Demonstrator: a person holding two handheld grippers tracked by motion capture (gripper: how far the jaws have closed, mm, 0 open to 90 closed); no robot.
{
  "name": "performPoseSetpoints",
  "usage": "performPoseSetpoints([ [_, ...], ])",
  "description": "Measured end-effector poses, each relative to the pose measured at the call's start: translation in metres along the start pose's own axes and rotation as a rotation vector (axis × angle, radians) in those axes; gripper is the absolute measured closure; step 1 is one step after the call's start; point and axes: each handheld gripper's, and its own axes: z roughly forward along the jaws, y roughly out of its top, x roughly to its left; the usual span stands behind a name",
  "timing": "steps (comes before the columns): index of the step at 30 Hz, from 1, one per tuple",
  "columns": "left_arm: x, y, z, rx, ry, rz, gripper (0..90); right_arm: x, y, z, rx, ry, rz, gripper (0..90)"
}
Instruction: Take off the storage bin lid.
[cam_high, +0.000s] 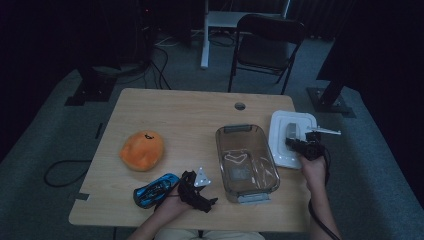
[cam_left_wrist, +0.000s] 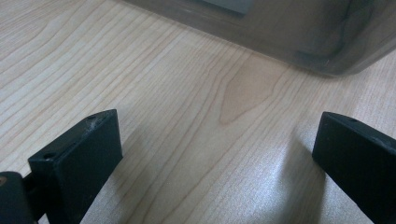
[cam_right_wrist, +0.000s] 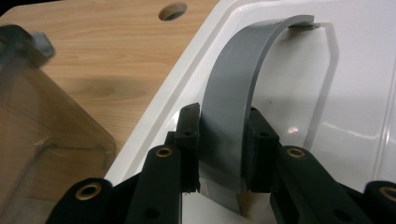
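1. High view: the white lid lies flat on the surface, just right of the clear container. The right gripper sits on the lid's middle. The left gripper rests low by the blue toy car, and an orange plush lies farther left.
2. Left gripper view: its fingers stand wide apart over bare wood, nothing between them, and the container's wall is just ahead.
3. Right gripper view: the fingers are clamped on the lid's grey arched handle. To do this well, I'd lift straight, keep the lid level, and clear the container's rim before lowering squarely.
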Motion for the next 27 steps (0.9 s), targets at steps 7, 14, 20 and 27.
performPoseSetpoints([
  [7, 0.0, 0.0, 0.0, 0.0, 0.0, 0.0, 2.0, -0.005, -0.006, 0.016, 0.026, 0.006, 0.016, 71.6],
  [14, 0.0, 0.0, 0.0, 0.0, 0.0, 0.0, 2.0, -0.008, -0.009, 0.029, 0.043, 0.018, 0.025, 71.5],
  [20, 0.0, 0.0, 0.0, 0.0, 0.0, 0.0, 2.0, -0.01, -0.013, 0.039, 0.059, 0.021, 0.032, 71.5],
  [27, 0.0, 0.0, 0.0, 0.0, 0.003, -0.005, 1.9, -0.013, -0.018, 0.045, 0.068, 0.031, 0.048, 70.9],
])
